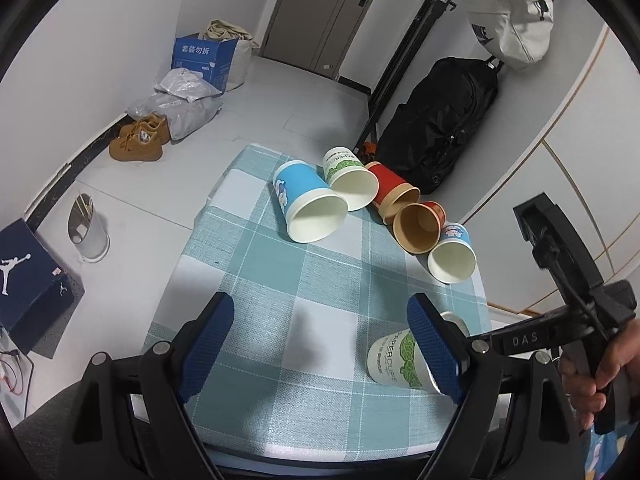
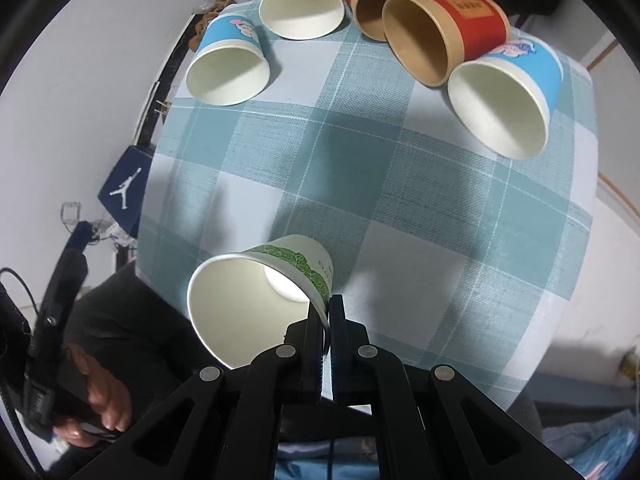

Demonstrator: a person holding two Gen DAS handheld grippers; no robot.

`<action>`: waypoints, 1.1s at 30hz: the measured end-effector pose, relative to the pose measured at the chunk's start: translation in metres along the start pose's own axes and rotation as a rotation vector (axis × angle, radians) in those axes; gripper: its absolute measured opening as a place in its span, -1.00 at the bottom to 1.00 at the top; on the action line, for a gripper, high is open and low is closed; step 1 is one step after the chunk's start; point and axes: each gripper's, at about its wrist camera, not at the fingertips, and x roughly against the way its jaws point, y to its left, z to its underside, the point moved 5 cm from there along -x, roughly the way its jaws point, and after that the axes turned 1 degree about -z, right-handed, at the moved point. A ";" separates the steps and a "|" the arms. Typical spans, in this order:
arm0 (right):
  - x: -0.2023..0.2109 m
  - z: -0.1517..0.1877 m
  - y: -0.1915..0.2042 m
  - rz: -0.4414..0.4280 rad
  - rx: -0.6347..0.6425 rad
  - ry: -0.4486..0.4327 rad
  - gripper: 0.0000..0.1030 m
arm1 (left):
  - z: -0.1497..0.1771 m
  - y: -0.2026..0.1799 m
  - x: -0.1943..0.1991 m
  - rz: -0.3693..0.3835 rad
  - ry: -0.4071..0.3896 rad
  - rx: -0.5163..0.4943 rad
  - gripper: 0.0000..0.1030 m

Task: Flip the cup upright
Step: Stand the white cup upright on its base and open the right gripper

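A white paper cup with a green leaf band (image 2: 280, 280) lies tilted on its side near the table's near edge, mouth toward the right wrist camera. My right gripper (image 2: 326, 312) is shut on its rim, one finger inside and one outside. In the left wrist view the same cup (image 1: 394, 358) lies low at the right, partly behind my right blue pad (image 1: 434, 350). My left gripper (image 1: 320, 344) is open and empty above the checked tablecloth (image 1: 280, 280).
Several cups lie on their sides at the table's far end: a blue one (image 1: 308, 200), a green-white one (image 1: 350, 178), two red ones (image 1: 394, 192), (image 1: 420, 226) and a small blue one (image 1: 454, 254). A black backpack (image 1: 440, 128) stands beyond the table. Boxes and shoes lie on the floor at left.
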 end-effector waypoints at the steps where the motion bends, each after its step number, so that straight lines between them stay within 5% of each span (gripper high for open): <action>1: 0.001 -0.001 0.000 0.004 0.001 -0.003 -0.96 | 0.000 -0.001 0.001 -0.002 -0.004 -0.003 0.66; 7: 0.006 -0.007 0.004 -0.013 0.028 -0.051 -0.80 | 0.002 -0.003 -0.004 0.005 0.022 -0.001 0.66; 9: 0.012 -0.007 0.006 -0.035 0.032 -0.090 -0.17 | 0.002 -0.004 -0.006 -0.001 0.025 -0.013 0.66; 11: 0.020 -0.006 0.007 -0.049 0.044 -0.143 0.11 | 0.002 -0.005 -0.007 -0.007 0.021 -0.019 0.66; 17: 0.038 0.007 0.005 -0.076 0.058 -0.286 0.29 | 0.003 -0.007 -0.008 -0.016 0.025 -0.025 0.66; 20: 0.057 0.023 -0.002 -0.114 0.048 -0.426 0.57 | 0.004 -0.010 -0.007 -0.016 0.022 -0.037 0.66; 24: 0.084 0.055 -0.007 -0.074 0.078 -0.658 0.67 | 0.004 -0.017 -0.009 -0.025 0.012 -0.052 0.66; 31: 0.112 0.108 -0.011 -0.092 0.026 -1.010 0.83 | 0.003 -0.041 0.006 -0.084 -0.124 -0.153 0.66; 33: 0.117 0.121 -0.011 -0.035 0.026 -1.087 0.97 | 0.005 -0.048 0.012 -0.079 -0.157 -0.175 0.66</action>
